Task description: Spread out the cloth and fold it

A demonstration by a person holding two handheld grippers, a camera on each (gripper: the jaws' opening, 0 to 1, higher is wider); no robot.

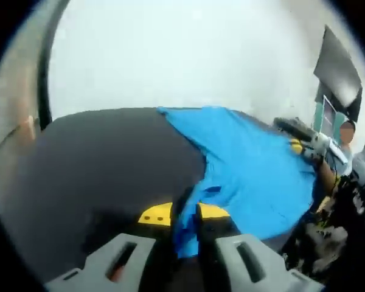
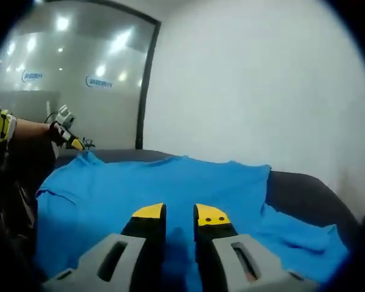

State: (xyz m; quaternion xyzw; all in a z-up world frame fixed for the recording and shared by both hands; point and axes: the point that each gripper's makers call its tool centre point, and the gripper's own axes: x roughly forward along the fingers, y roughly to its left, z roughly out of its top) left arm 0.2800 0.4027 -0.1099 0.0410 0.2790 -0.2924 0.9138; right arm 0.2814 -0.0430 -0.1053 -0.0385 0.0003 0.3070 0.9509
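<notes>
While the blue cloth [image 2: 158, 188] lies on the dark table [image 1: 91, 170], left gripper [image 1: 184, 220] and right gripper [image 2: 179, 220] each pinch an edge (bunched); uneven pulling risks slippage.

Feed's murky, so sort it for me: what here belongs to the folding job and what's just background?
Job: blue cloth; dark table under it; left gripper, shut on the cloth; right gripper, shut on the cloth.

Background: white wall; glass partition.
</notes>
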